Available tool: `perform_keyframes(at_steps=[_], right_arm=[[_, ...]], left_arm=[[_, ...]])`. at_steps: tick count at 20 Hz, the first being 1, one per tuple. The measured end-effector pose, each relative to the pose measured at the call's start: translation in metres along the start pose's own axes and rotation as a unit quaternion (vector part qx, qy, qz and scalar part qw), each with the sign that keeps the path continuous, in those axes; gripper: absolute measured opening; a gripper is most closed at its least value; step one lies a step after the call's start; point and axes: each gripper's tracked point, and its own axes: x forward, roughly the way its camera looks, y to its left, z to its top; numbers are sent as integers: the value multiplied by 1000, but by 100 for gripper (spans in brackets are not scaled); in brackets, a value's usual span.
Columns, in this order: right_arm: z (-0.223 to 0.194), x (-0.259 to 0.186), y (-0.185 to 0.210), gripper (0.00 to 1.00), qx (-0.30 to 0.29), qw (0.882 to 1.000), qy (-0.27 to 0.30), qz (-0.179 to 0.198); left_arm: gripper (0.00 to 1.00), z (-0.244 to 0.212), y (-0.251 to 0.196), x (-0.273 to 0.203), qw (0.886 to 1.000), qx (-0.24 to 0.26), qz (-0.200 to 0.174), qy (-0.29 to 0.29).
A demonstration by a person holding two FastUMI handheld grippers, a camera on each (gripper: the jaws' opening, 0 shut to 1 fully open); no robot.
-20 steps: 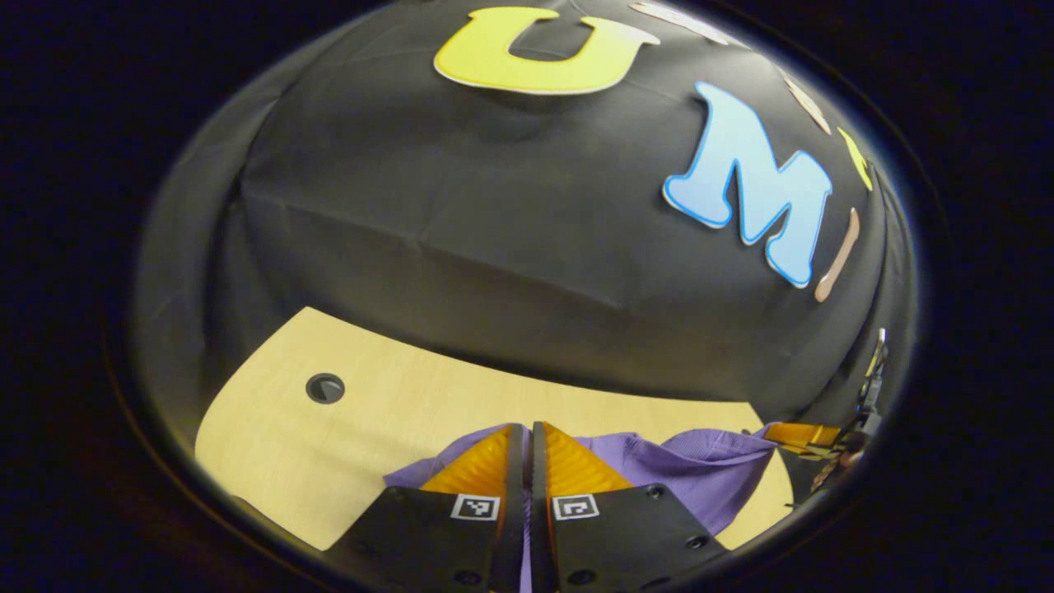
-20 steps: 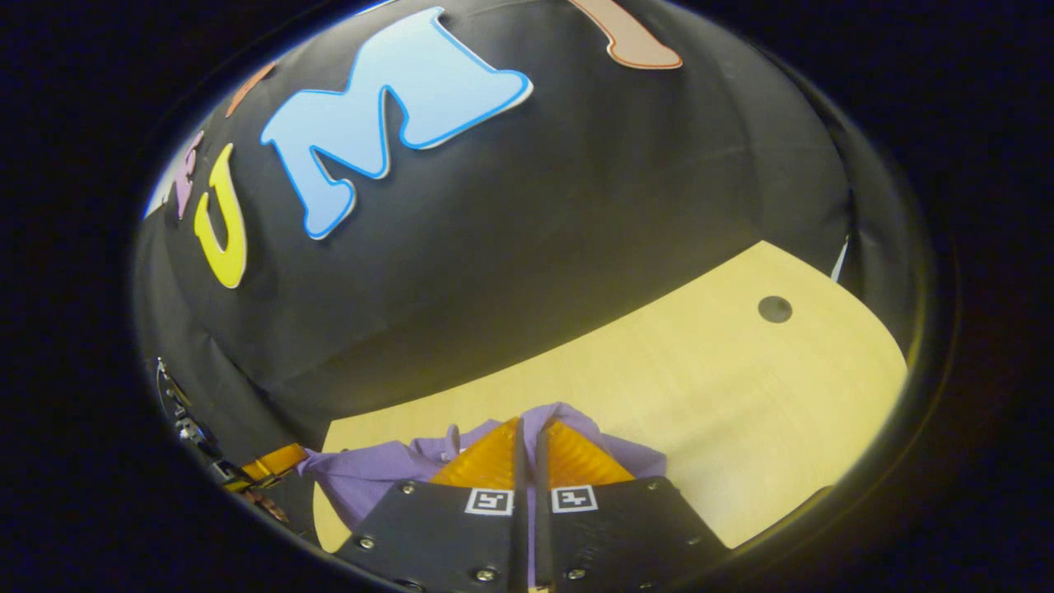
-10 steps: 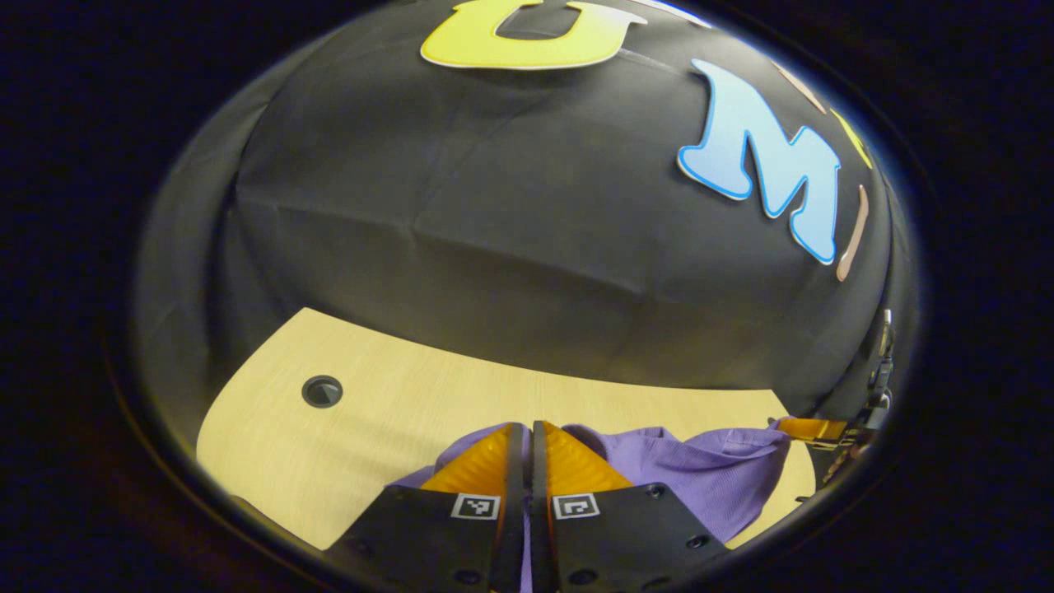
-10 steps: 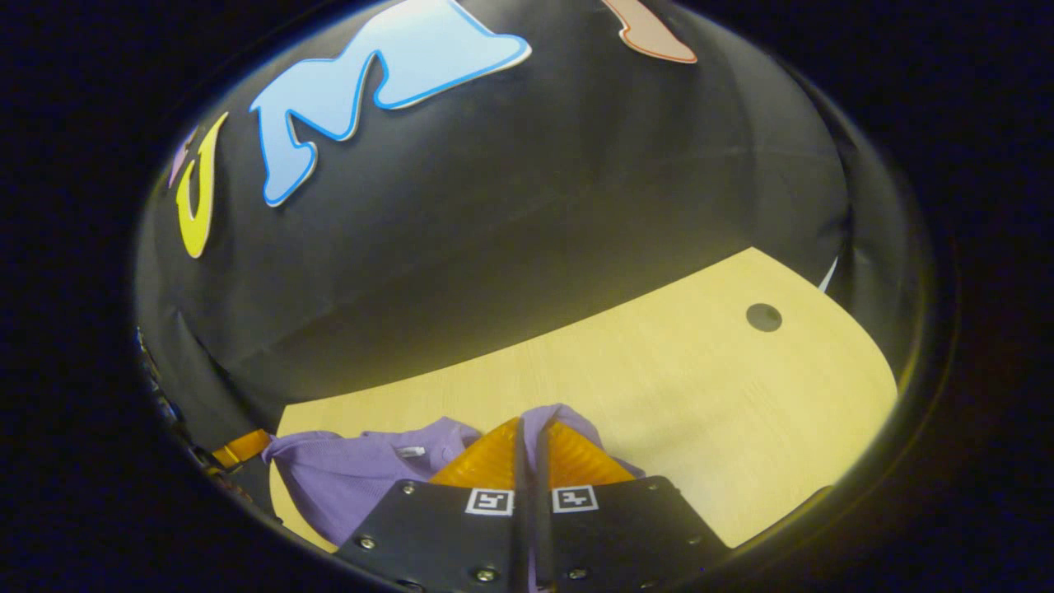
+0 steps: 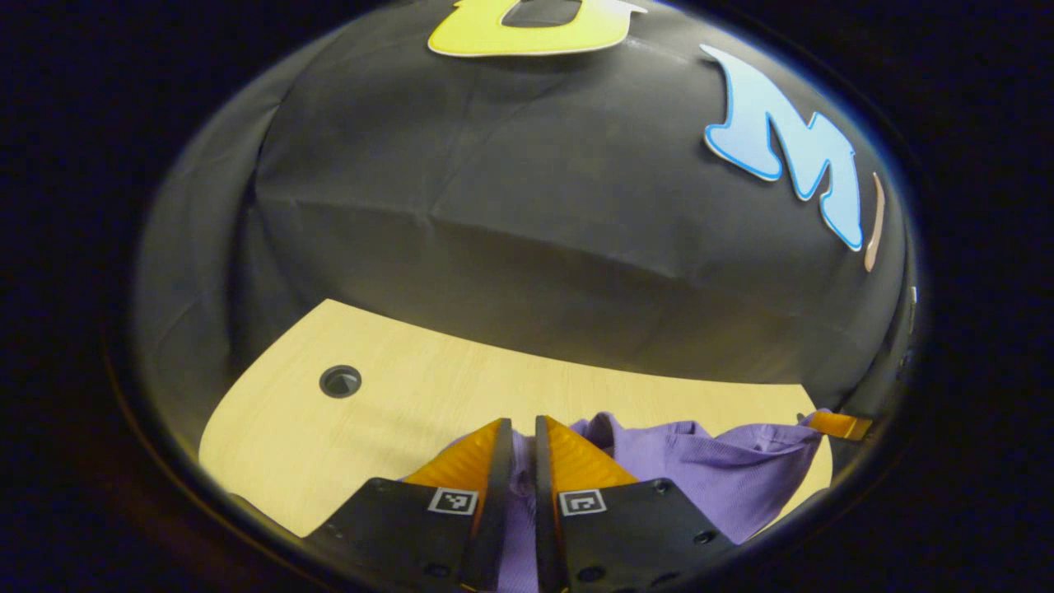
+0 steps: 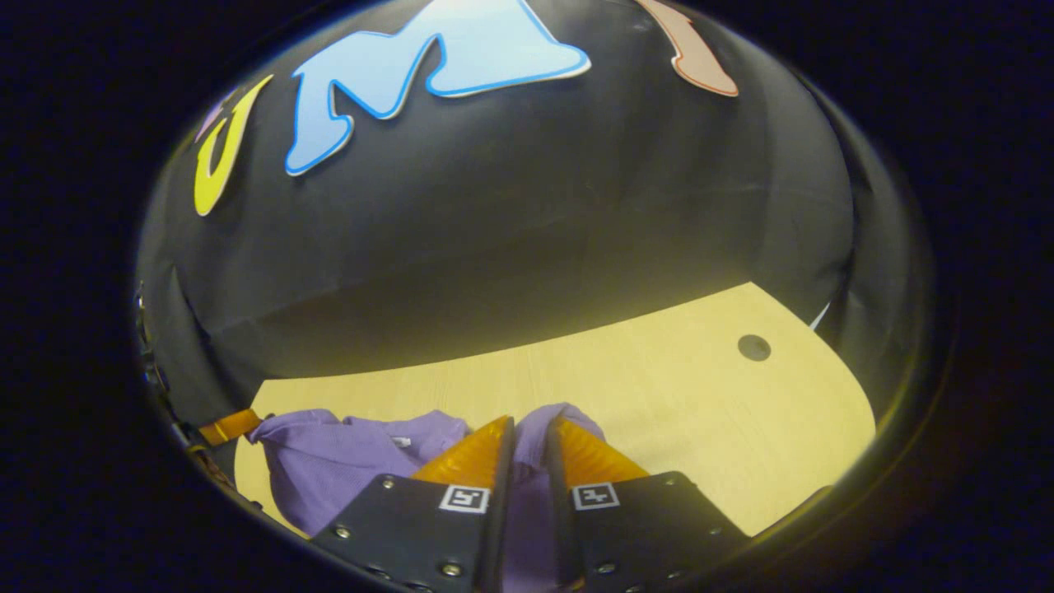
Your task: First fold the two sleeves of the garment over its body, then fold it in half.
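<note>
A purple garment [image 5: 700, 473] is seen bunched on a light wooden table [image 5: 395, 403], its cloth strung between two orange-fingered grippers in front of the booth's black cloth wall [image 5: 510, 222]. In the left gripper view, the left gripper [image 5: 517, 449] is shown at the bottom with a narrow gap between its fingers [image 5: 461, 461], and purple fabric is seen running through that gap; whether the cloth is pinched or merely lying loose there cannot be told. From there the garment is stretched to the right, where an orange finger of the right gripper [image 5: 840, 425] is seen touching its far corner at the view's edge. A round dark hole [image 5: 340, 381] is set in the table to the left, well apart from the cloth. In the right gripper view, the right gripper is shown with fingers [image 6: 465, 453] slightly parted and a fold of fabric rising between them; a firm grip cannot be confirmed there either. The garment is spread leftward to an orange finger of the left gripper at the table's edge. A second hole [image 6: 753, 347] is seen far to the right.
</note>
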Motion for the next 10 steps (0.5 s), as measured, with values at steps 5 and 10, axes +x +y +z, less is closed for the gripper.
perform_keyframes(at_steps=[5, 10], right_arm=[[8, -18, 14, 54, -28, 999, -16, 8], [20, -45, 24, 67, -73, 996, -47, 4]], left_arm=[[39, 11, -13, -23, 1000, 14, -14, -21], [67, 13, -25, -46, 999, 24, -28, -33]])
